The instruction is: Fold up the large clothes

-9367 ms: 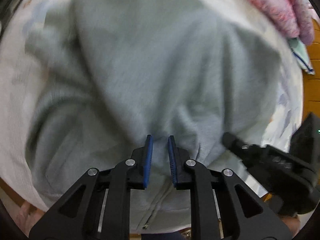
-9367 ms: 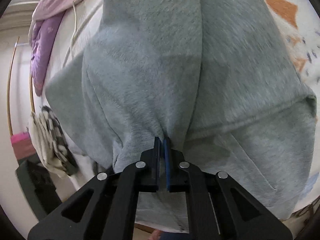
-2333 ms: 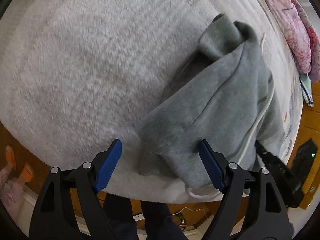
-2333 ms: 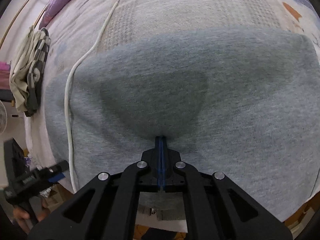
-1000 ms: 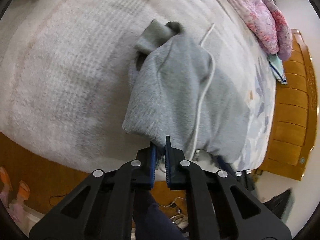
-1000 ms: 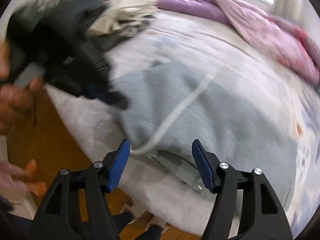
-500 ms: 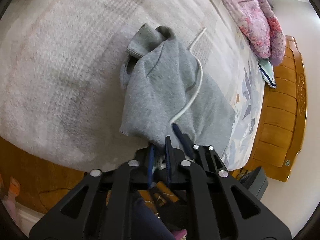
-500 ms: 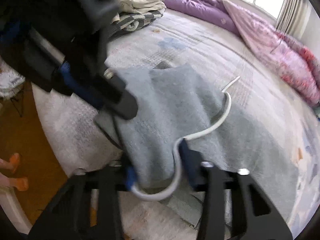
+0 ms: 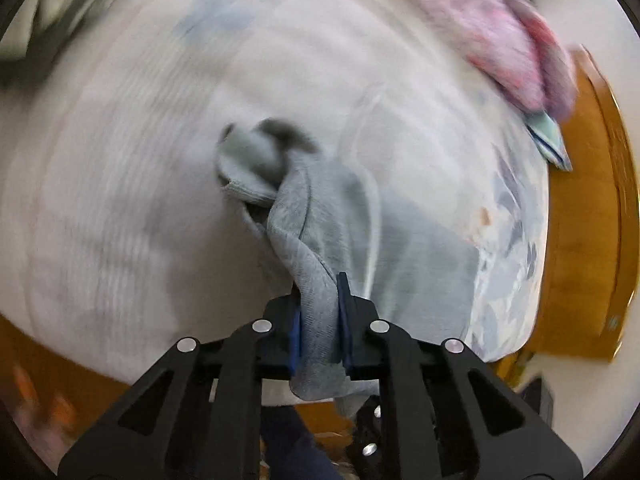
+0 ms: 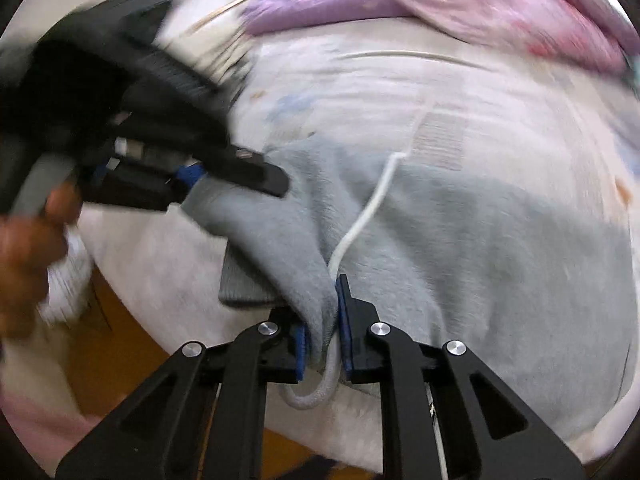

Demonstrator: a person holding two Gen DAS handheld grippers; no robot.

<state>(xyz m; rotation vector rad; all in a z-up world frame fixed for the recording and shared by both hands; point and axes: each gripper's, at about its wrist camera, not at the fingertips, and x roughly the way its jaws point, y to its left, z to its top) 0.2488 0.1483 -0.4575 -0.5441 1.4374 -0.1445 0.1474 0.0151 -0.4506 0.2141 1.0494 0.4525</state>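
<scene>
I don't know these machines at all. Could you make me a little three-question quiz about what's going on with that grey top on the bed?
1. True or false: the left gripper is open and holds nothing.
2. What does the right gripper pinch? A) pink blanket B) grey hoodie C) wooden headboard
3. Fill in: a white ____ runs across the grey hoodie.

Key: 1 false, it is shut on the grey hoodie; 2 B; 3 drawstring.

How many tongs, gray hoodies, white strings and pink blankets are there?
Tongs: 2, left and right
Gray hoodie: 1
White drawstring: 1
Pink blanket: 1
Total: 5
</scene>
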